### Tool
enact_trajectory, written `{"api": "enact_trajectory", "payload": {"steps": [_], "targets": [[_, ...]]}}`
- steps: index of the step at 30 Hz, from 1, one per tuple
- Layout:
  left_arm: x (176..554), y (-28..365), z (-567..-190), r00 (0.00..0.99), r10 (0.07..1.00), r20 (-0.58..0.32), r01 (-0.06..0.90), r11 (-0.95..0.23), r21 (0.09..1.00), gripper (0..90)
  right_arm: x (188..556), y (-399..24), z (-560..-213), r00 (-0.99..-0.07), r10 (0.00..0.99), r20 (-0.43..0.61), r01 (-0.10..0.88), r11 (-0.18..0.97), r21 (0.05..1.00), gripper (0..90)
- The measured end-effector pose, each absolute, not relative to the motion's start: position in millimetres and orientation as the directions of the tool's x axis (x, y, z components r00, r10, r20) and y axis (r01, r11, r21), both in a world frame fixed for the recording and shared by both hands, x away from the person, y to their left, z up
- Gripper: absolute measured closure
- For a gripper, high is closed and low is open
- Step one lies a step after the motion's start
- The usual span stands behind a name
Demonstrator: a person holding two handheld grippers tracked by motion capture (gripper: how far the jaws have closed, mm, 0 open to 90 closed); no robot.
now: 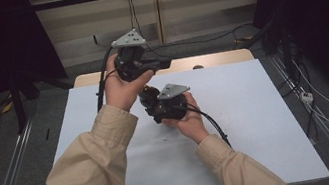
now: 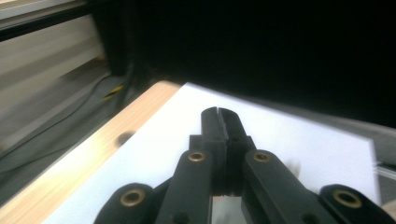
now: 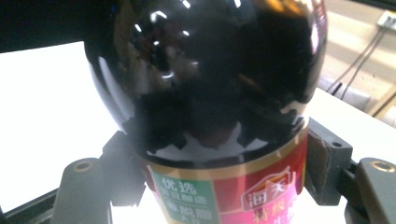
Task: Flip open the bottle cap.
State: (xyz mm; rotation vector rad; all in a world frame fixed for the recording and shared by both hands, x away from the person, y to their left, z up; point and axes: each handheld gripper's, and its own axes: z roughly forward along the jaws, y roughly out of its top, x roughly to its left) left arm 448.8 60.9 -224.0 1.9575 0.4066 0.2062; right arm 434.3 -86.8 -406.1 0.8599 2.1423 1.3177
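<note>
Right gripper (image 3: 224,186) grips bottle (image 3: 210,93) (dark glass).

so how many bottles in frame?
1. A dark bottle with a red label, clamped between the jaws of the right gripper, held above the middle of the table. The hands could hide something small.

Left gripper (image 1: 160,64) raised, jaws pressed together, right gripper (image 1: 149,96) lower and beside it, jaws clamped on a dark bottle (image 3: 210,88), forearms angled inward
</note>
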Motion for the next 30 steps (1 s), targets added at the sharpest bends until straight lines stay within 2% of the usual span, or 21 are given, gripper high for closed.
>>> {"api": "enact_trajectory", "payload": {"steps": [5, 6, 9, 16, 30], "targets": [[451, 100, -231, 0.902, 0.425, -0.072, 0.231, -0.337, 0.912, 90.0, 438, -99, -406, -0.686, 0.728, -0.009, 0.296, 0.29, 0.91, 29.2], [452, 112, -238, 0.894, 0.441, -0.084, 0.247, -0.327, 0.912, 90.0, 440, -105, -408, -0.676, 0.736, 0.03, 0.31, 0.247, 0.918, 29.1], [455, 118, -249, 0.889, 0.447, -0.099, 0.271, -0.34, 0.9, 90.0, 441, -114, -412, -0.667, 0.74, 0.084, 0.322, 0.184, 0.929, 29.1], [467, 112, -276, 0.881, 0.448, -0.155, 0.33, -0.346, 0.878, 90.0, 440, -124, -414, -0.672, 0.732, 0.108, 0.325, 0.16, 0.932, 29.2], [469, 82, -272, 0.905, 0.397, -0.151, 0.311, -0.377, 0.872, 90.0, 437, -134, -418, -0.669, 0.735, 0.114, 0.325, 0.151, 0.933, 30.9]]}}
